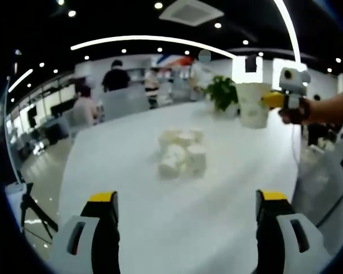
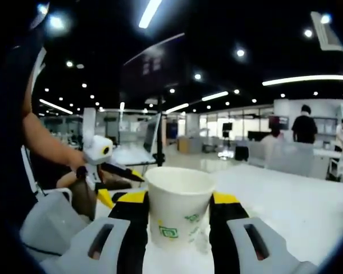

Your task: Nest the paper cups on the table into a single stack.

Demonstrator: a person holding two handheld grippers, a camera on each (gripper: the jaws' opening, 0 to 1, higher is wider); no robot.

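Several white paper cups [image 1: 182, 153] lie in a loose pile in the middle of the white table [image 1: 131, 188], some of them on their sides. My left gripper [image 1: 187, 197] hovers open above the near part of the table, well short of the pile. Coming in from the right, my right gripper [image 1: 268, 100] holds one upright paper cup [image 1: 253, 104] in the air beyond the pile. In the right gripper view that cup [image 2: 180, 211], with a green logo, sits upright between the jaws of the right gripper [image 2: 179, 200]. A hand holds the left gripper [image 2: 119, 184] at the left.
A potted green plant [image 1: 222, 91] stands at the table's far end. People sit and stand at desks [image 1: 115, 80] behind it. A tripod [image 1: 34, 211] stands on the floor off the table's left edge. The table [image 2: 297, 205] stretches away to the right.
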